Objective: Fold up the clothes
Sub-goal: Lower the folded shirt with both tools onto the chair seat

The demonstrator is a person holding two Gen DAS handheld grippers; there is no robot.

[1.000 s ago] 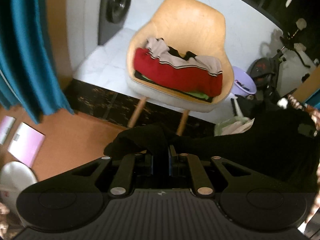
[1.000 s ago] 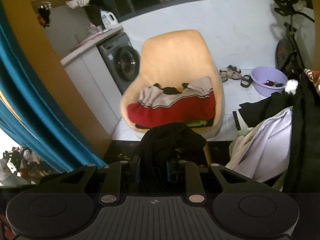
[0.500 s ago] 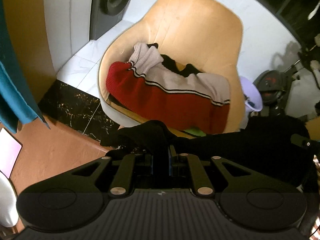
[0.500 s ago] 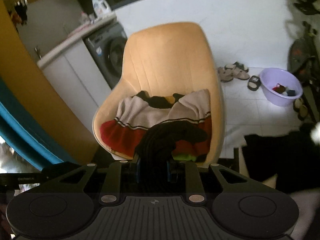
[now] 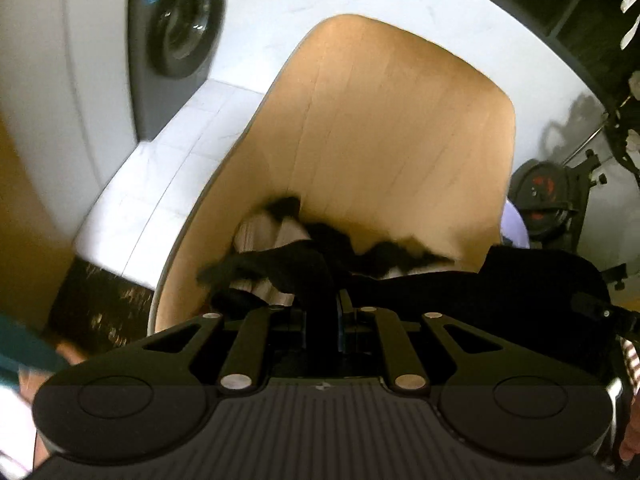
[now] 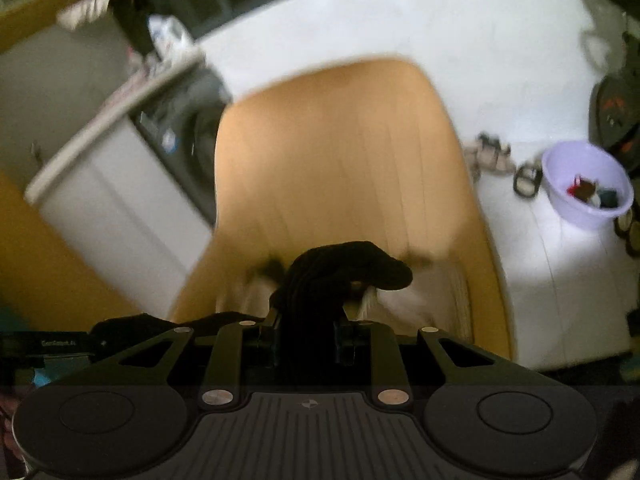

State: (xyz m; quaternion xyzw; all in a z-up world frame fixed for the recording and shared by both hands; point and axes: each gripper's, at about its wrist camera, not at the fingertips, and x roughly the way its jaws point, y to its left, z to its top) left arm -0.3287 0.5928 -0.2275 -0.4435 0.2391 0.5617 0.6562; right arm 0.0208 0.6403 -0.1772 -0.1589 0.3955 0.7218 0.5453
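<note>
The tan chair (image 5: pixel 384 152) fills the middle of both wrist views, with a pile of clothes (image 5: pixel 276 236) low on its seat. The black garment (image 5: pixel 500 292) runs from centre to right across the bottom of the left view, strung between both grippers, and looks about ready to go down on that pile. My take: keep it taut between the two pinches, set it flat and square, and only then let go, or it'll bunch.

Both grippers tilt down toward the seat. The left gripper (image 5: pixel 334 322) is nearly pressed together, pinching a thin edge of the black fabric. The right gripper (image 6: pixel 306 338) is clamped on a thicker wad of it.
</note>
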